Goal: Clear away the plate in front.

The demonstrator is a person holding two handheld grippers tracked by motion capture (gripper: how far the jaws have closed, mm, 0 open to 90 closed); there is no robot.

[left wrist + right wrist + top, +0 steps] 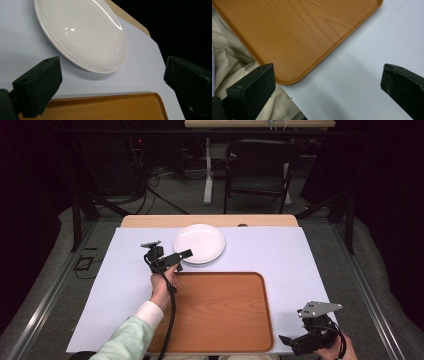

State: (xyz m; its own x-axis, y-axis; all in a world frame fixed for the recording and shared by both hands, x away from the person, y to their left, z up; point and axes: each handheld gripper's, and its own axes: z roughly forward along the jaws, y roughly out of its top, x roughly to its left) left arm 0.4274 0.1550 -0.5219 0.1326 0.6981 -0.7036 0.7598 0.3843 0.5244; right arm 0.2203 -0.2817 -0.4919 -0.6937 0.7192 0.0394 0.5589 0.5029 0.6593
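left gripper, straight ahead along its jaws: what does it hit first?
Probably the white plate: the left gripper, jaws open, points at its near rim, with only bare white table cover between. Its height above the table is unclear, so it might pass over the rim.

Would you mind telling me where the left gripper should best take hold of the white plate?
Probably at the near rim. The white plate lies flat on the sheet, so its thin raised edge is the only part the jaws can close on. The left gripper, open, sits at that edge; come in low from the tray side.
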